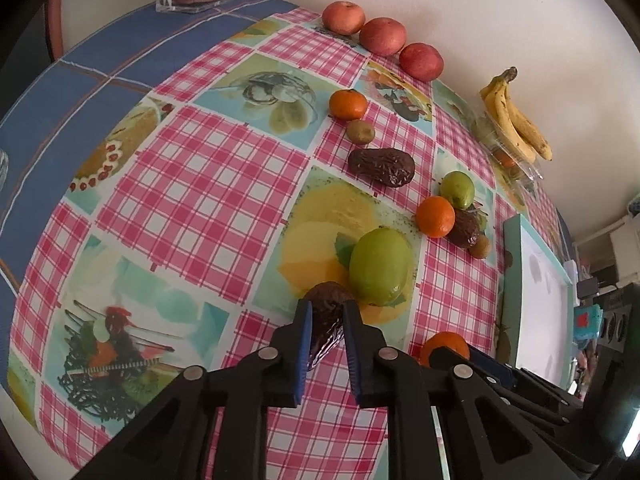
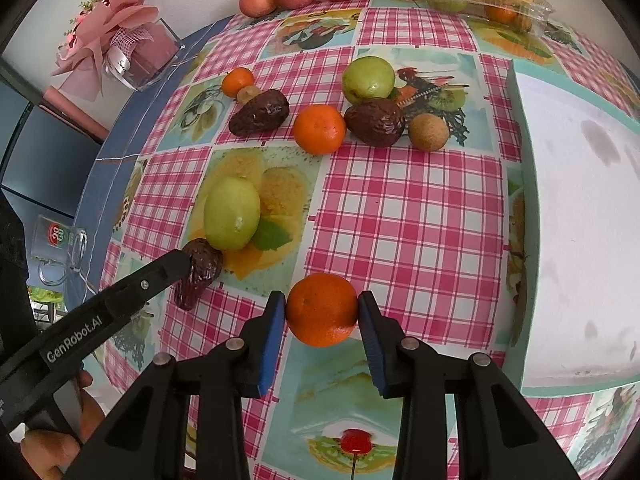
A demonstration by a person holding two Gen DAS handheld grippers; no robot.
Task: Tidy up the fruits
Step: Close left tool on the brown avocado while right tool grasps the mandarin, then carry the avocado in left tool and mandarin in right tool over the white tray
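Note:
My left gripper (image 1: 327, 314) is shut on a dark brown wrinkled avocado (image 1: 326, 300) that lies on the checked tablecloth, just beside a large green fruit (image 1: 380, 266). The right wrist view shows the same avocado (image 2: 204, 268) at the left gripper's tip, touching the green fruit (image 2: 232, 214). My right gripper (image 2: 322, 312) holds an orange mandarin (image 2: 322, 308), its blue pads (image 2: 276, 328) pressed on both sides. In the left wrist view this mandarin (image 1: 444, 344) peeks out behind the right gripper's black fingers at the lower right.
Farther back lie two more avocados (image 2: 260, 112), mandarins (image 2: 320, 128), a green fruit (image 2: 368, 78), kiwis (image 2: 428, 132), three red apples (image 1: 382, 36) and bananas (image 1: 516, 120) on a clear box. A teal-rimmed white tray (image 2: 580, 220) is at the right. A glass mug (image 2: 60, 248) and a pink gift vase (image 2: 132, 52) stand left.

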